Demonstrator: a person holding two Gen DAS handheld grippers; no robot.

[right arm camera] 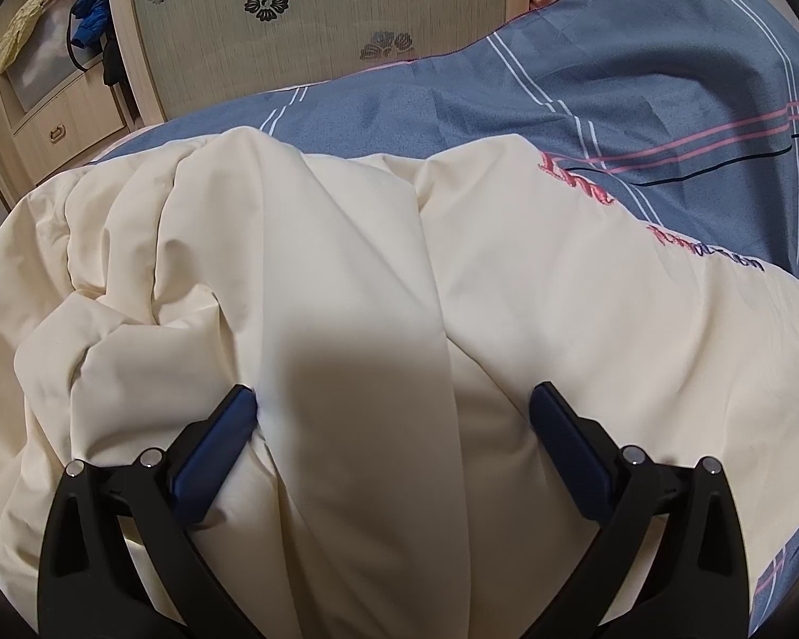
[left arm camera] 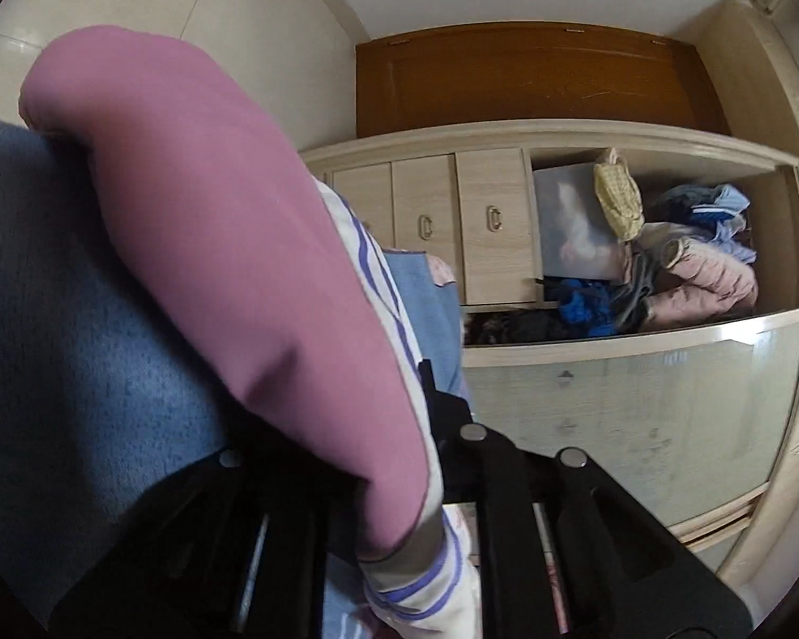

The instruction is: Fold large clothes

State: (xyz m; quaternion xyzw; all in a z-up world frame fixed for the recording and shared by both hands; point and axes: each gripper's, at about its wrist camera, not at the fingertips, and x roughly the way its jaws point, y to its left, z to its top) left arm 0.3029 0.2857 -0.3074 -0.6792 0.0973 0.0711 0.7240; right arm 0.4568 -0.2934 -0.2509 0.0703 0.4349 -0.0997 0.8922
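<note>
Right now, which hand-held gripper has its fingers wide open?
The right hand-held gripper: its blue fingers stand far apart over the cream garment. The left hand-held gripper is shut on pink cloth.

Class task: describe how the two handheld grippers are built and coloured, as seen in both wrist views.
Right gripper: black plastic arms with silver pivot pins and dark blue flat pads. Left gripper: the same black frame and silver pins; its pads are hidden.
</note>
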